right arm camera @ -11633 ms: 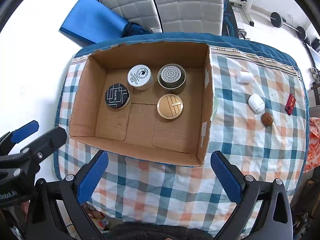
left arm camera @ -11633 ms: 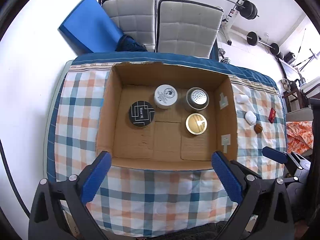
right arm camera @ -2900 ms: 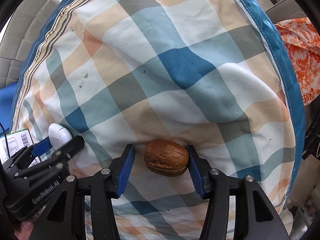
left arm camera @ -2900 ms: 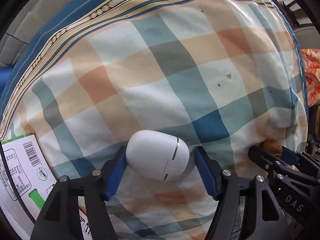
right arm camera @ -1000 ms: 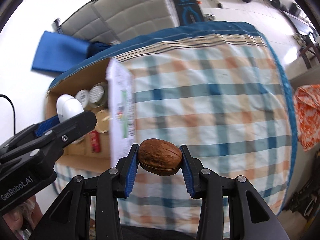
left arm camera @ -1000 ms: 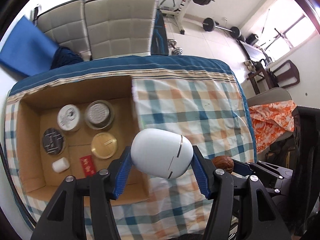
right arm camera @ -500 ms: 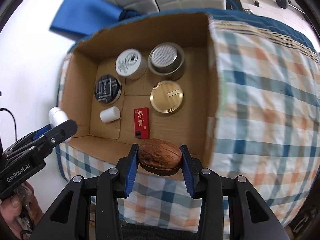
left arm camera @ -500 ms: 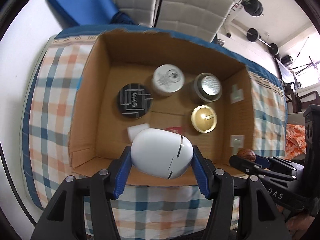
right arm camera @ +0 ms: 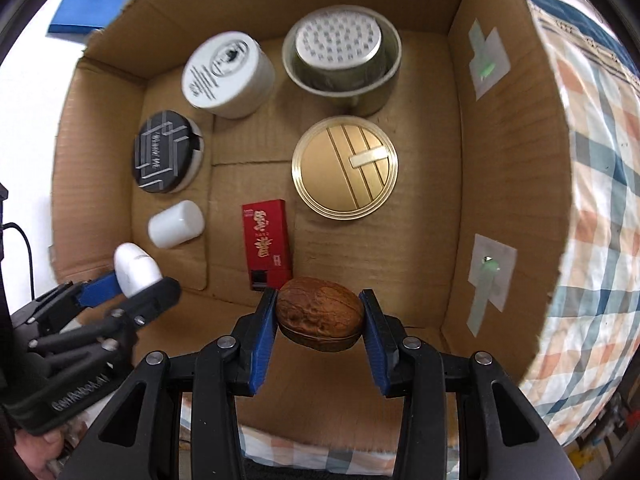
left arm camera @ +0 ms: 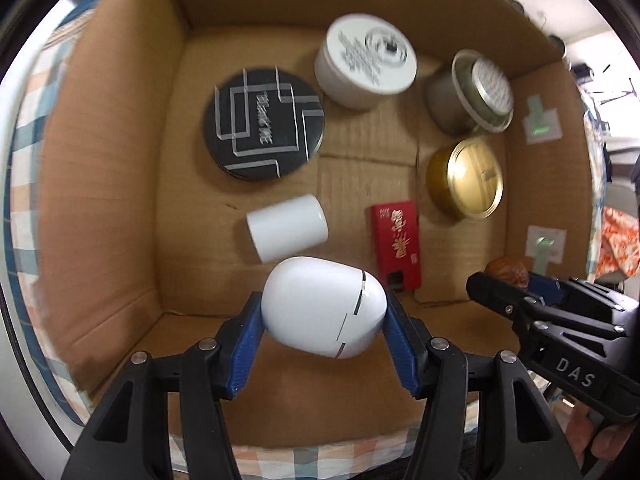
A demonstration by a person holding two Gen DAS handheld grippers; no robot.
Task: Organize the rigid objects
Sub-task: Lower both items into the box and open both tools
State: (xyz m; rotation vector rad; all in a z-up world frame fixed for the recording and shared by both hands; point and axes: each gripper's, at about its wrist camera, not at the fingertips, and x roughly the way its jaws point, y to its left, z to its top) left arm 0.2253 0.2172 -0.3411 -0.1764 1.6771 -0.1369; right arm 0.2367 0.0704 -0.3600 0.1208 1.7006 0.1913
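White and glossy, the egg-shaped case sits pinched across its width between the blue pads of the left gripper, hanging over the near end of the cardboard box, just short of the white cylinder and the red packet. Brown and wrinkled, the walnut rides clamped end to end in the right gripper, also above the near strip of box floor, just this side of the red packet's lower edge. Both tools narrowed onto their loads, neither load touching cardboard yet as far as can be judged. Further out along the floor: gold tin, open steel tin with its perforated insert, white jar, black round tin, all filling the far half. Bare patch left mostly in the near right corner and along the near wall. Best handled by lowering each piece straight down onto open cardboard, not onto a neighbour. Case probably wants the gap just near of the cylinder; walnut the clear floor right of the packet. Worth letting go only once each rests on the floor, since both are rounded and likely to roll. Worth keeping the two grippers apart too, close as they are. Checked cloth visible beyond the right wall.
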